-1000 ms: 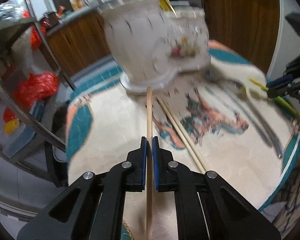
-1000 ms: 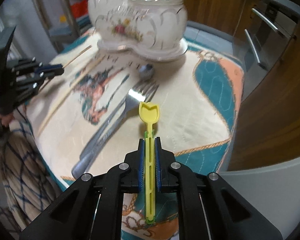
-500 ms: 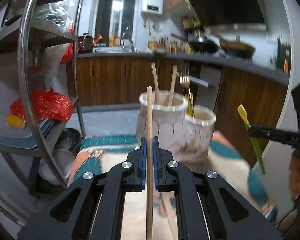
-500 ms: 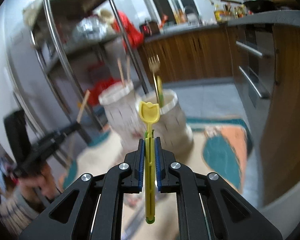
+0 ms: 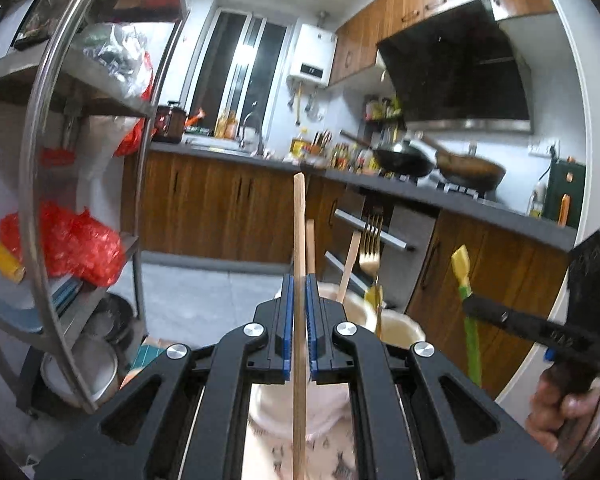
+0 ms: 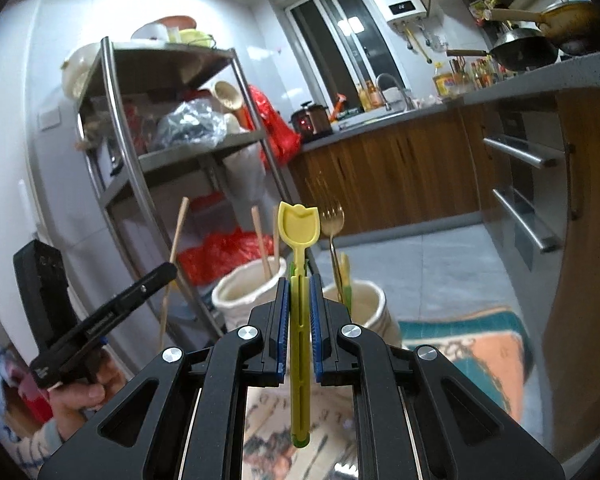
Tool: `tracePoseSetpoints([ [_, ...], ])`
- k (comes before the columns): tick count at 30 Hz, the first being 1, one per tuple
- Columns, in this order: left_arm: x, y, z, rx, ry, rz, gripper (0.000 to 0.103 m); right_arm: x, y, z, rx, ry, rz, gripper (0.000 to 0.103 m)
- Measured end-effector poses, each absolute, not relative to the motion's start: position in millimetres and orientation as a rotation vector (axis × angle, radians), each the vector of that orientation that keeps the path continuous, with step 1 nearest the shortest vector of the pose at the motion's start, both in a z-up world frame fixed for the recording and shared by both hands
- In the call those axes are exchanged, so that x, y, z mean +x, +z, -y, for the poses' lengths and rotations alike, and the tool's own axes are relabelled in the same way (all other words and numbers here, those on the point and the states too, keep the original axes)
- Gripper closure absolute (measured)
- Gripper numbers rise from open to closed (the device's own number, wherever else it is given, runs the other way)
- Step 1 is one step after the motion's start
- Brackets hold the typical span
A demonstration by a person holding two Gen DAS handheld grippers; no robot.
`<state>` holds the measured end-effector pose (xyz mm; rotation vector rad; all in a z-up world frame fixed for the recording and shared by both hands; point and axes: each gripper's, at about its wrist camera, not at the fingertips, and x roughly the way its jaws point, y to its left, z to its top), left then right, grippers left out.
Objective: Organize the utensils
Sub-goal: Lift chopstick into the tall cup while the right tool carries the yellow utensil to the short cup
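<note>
Through the left wrist view, your left gripper (image 5: 299, 328) is clamped on a wooden chopstick (image 5: 299, 248), held upright above the cream ceramic holder (image 5: 356, 312) standing on the patterned tablecloth (image 5: 332, 452). The stick looks light, stiff and smooth; your mid-length hold leaves a long end to steer, so it may pivot. Beyond are wood cabinets (image 5: 204, 216) and a steel rack (image 5: 52, 184).

Through the right wrist view, your right gripper (image 6: 299, 328) pinches a yellow plastic scoop (image 6: 299, 232) along its ribbed handle, bowl up, in front of the holder's two compartments (image 6: 252, 292). It seems light and slightly flexible. A gold fork (image 6: 333, 220) already stands in the right-hand compartment.
</note>
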<state>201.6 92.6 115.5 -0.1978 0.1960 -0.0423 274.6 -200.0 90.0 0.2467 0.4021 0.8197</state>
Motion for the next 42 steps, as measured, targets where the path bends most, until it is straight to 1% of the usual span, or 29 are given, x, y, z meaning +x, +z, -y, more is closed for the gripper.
tracePoseSetpoints([
  [5, 214.4, 133.3, -104.4, -0.273, -0.122, -0.074, 0.097, 289.2, 102.6, 193.2, 0.279, 0.840, -0.354, 0.092],
  [10, 236.5, 143.4, -108.7, -0.325, -0.155, -0.009, 0.097, 296.1, 112.0, 179.2, 0.255, 0.843, -0.308, 0.092],
  [19, 272.4, 139.1, -110.9, -0.381, -0.206, 0.086, 0.097, 317.3, 103.2, 160.8, 0.215, 0.802, -0.292, 0.092],
  [30, 276.7, 111.5, -95.3, -0.304, -0.186, 0.029, 0.097, 321.4, 85.6, 157.9, 0.163, 0.740, -0.249, 0.092],
  [42, 262.9, 93.9, -87.0, -0.232, -0.170, -0.040, 0.097, 306.9, 65.7, 145.3, 0.027, 0.698, -0.278, 0.092],
])
